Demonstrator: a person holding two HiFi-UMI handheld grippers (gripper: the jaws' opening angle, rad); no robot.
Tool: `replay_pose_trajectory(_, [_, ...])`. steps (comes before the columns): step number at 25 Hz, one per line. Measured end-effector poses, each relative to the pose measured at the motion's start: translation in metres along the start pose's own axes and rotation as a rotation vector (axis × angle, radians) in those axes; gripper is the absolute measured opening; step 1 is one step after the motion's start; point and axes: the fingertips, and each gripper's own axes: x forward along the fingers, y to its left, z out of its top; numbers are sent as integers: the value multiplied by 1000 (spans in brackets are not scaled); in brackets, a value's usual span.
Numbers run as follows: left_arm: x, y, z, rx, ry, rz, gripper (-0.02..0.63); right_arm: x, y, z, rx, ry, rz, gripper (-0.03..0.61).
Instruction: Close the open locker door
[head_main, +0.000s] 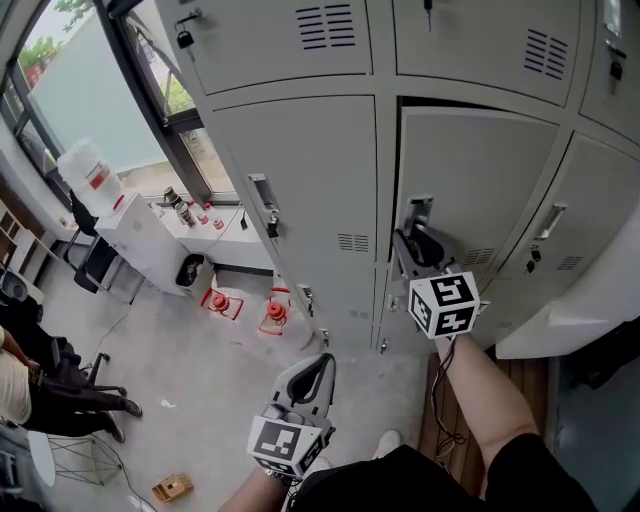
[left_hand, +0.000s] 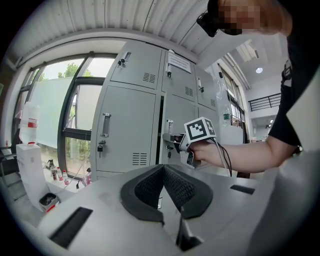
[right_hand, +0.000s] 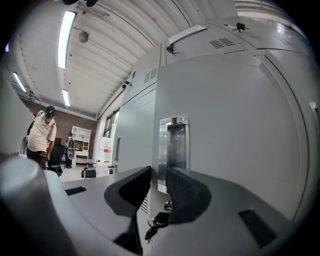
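The grey locker door in the middle row stands slightly ajar, with a dark gap along its top and left edge. My right gripper is up against the door's chrome handle. In the right gripper view the jaws stand narrowly apart, with the left rim of the handle in the gap between them. Whether the pads touch the rim does not show. Keys hang just below the handle. My left gripper hangs low over the floor, away from the lockers. It is shut with nothing in it.
The shut neighbouring locker is to the left of the ajar door. A white cabinet with a water jug stands by the window. Red items lie on the floor. A person's legs are at far left, and a white object is at right.
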Motion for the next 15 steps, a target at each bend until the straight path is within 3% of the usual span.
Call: replay_pose_trajectory(15, [0, 15, -1, -7, 5, 11, 15, 41, -26, -2, -7, 22, -46, 118])
